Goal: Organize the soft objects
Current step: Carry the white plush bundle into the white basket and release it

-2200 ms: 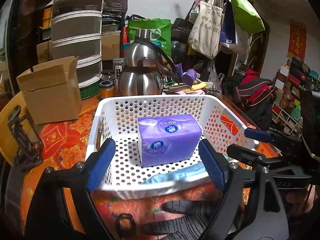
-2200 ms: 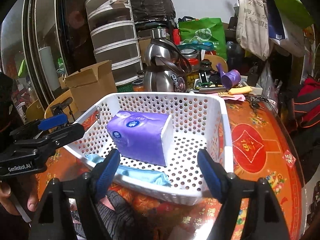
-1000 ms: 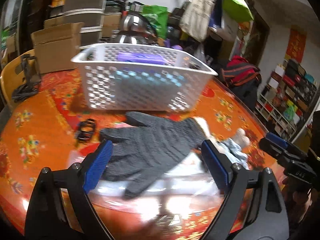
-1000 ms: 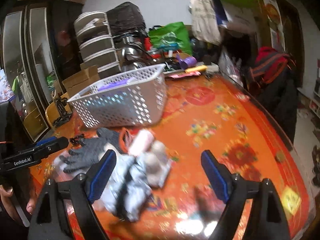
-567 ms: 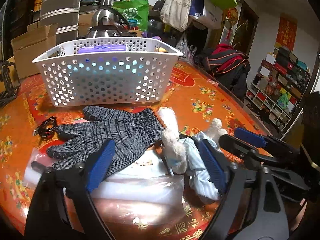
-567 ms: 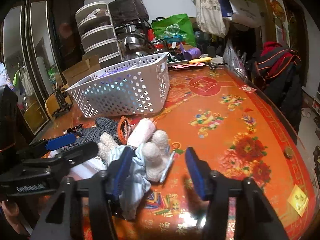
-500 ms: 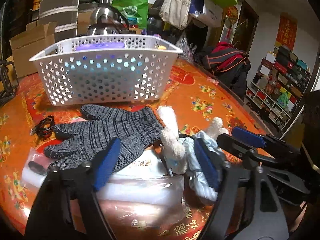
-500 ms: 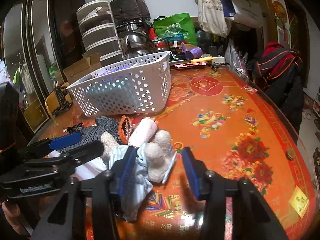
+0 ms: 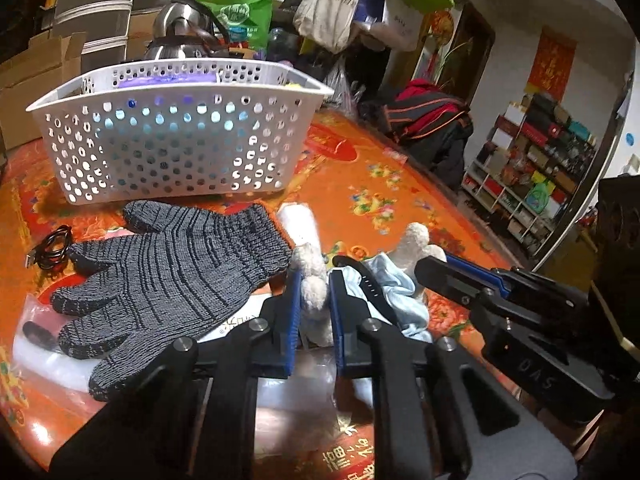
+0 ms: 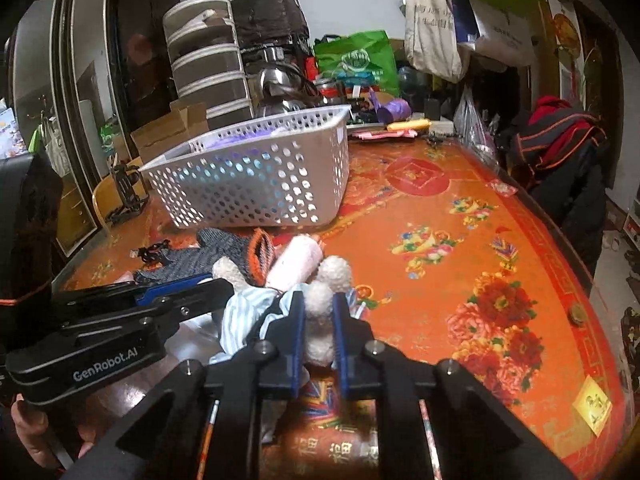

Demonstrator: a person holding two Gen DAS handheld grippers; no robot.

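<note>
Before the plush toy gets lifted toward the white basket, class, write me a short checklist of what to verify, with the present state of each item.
1. Left gripper shut on a fluffy limb of the plush toy: ok.
2. Right gripper shut on another fluffy limb of it: ok.
3. Grey knit glove free of both grippers: cannot tell; its cuff lies against the toy at the left gripper.
4. The toy's blue striped cloth free of what lies under it: cannot tell.
5. White basket upright with its top open: ok.
6. Room in the basket beside the purple pack: cannot tell from this low angle.
</note>
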